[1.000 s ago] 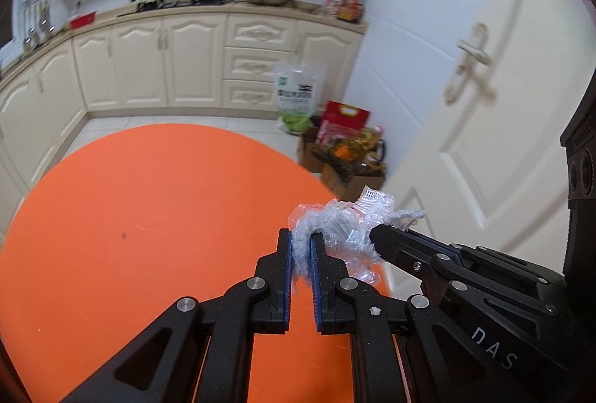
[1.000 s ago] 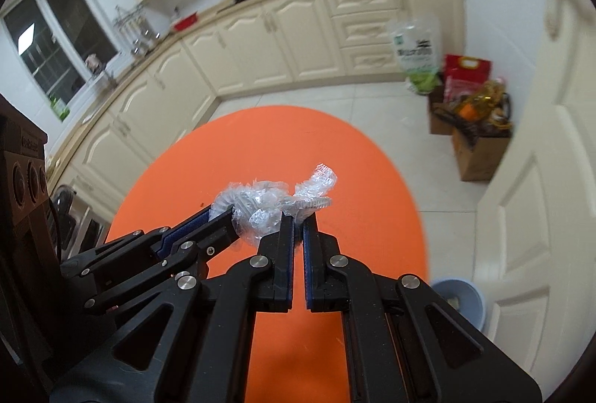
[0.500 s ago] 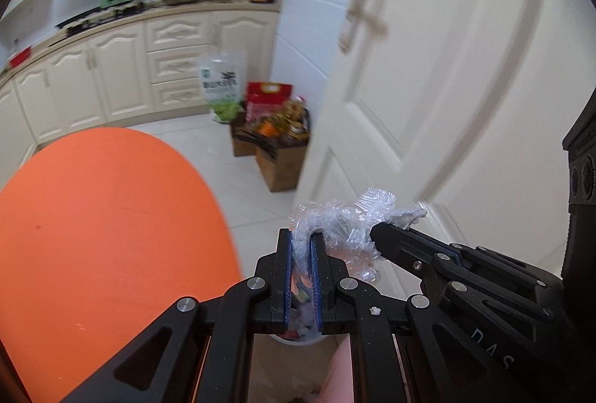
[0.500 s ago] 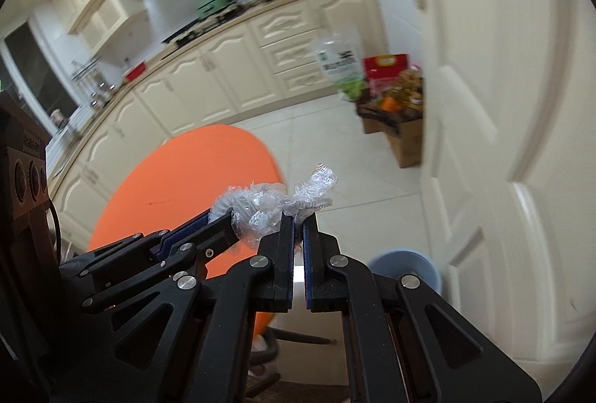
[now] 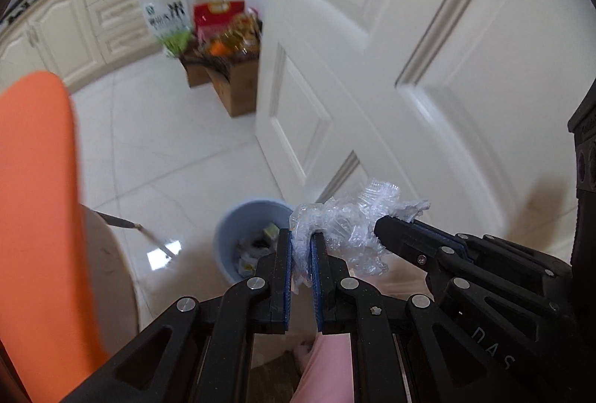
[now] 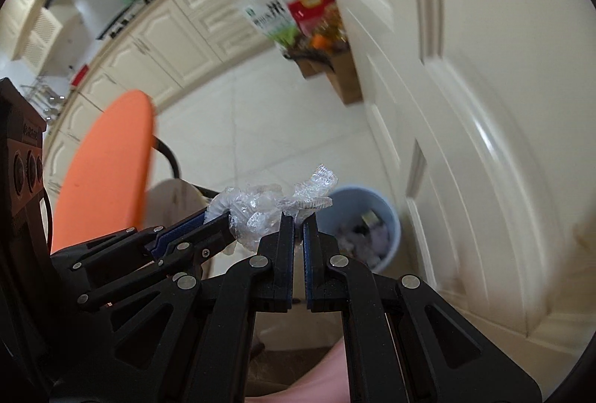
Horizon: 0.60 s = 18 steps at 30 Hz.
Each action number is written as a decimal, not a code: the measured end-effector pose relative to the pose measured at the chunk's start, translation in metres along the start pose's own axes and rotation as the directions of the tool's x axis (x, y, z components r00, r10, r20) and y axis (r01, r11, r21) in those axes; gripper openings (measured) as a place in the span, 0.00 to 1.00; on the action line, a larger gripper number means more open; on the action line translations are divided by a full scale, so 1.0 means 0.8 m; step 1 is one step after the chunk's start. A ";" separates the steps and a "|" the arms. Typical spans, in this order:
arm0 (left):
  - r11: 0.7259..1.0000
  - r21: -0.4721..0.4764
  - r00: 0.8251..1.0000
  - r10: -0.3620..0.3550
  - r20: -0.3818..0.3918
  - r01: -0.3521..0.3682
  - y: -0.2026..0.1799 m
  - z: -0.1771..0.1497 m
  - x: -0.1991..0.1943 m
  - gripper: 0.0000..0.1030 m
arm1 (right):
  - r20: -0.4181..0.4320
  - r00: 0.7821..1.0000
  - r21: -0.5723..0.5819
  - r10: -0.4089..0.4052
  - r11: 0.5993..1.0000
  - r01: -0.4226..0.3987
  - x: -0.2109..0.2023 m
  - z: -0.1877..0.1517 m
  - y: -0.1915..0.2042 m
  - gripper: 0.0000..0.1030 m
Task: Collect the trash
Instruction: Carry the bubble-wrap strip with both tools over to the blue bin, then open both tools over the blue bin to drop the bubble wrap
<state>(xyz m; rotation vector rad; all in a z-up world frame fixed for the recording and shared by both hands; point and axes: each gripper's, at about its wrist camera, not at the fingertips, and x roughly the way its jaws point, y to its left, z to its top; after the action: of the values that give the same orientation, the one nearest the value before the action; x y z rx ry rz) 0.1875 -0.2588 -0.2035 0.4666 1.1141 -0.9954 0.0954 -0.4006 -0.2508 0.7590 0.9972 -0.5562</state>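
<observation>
A crumpled clear plastic wrap [image 5: 346, 228] is held between both grippers in the air. My left gripper [image 5: 301, 246] is shut on its left end. My right gripper [image 6: 298, 222] is shut on its other end, and the wrap [image 6: 268, 207] shows across both sets of fingers there. A light blue trash bin [image 5: 238, 228] with litter inside stands on the floor just beyond and below the grippers, next to the white door. It also shows in the right wrist view [image 6: 372, 213], to the right of the wrap.
The round orange table [image 5: 37, 198] lies to the left, with a metal chair leg [image 5: 149, 235] beside it. A white panelled door [image 5: 409, 49] fills the right. Cardboard boxes with food bags [image 5: 227, 67] stand against cream cabinets [image 5: 111, 4] at the back.
Both grippers have swung right with the wrap, off the orange table and toward the door. The blue bin has come into view just below the wrap.
</observation>
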 end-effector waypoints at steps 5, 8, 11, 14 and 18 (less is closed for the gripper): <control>1.000 0.000 0.997 -0.022 -0.080 0.022 0.013 0.025 0.074 0.06 | -0.093 0.995 0.025 -0.030 0.999 0.032 0.059 -0.005 -0.030 0.05; 1.000 0.001 0.993 -0.029 -0.114 0.030 0.020 0.045 0.119 0.06 | -0.143 0.989 0.008 -0.042 0.999 0.044 0.090 -0.006 -0.039 0.05; 1.000 -0.008 0.987 -0.025 -0.156 0.024 0.029 0.056 0.158 0.06 | -0.199 0.979 0.007 -0.037 0.999 0.040 0.123 -0.004 -0.047 0.05; 1.000 -0.015 0.983 0.005 -0.182 -0.008 0.035 0.065 0.179 0.13 | -0.219 0.975 -0.001 -0.038 0.999 0.039 0.149 0.002 -0.051 0.05; 0.995 0.014 0.973 0.103 -0.205 -0.102 0.031 0.084 0.210 0.22 | -0.233 0.972 0.001 -0.039 0.999 0.041 0.170 0.009 -0.056 0.09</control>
<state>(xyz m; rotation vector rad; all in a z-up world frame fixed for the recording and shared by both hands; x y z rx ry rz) 0.2594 -0.3677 -0.3307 0.6344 1.2604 -0.8723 0.1273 -0.4446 -0.3840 0.8243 1.2306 -0.5125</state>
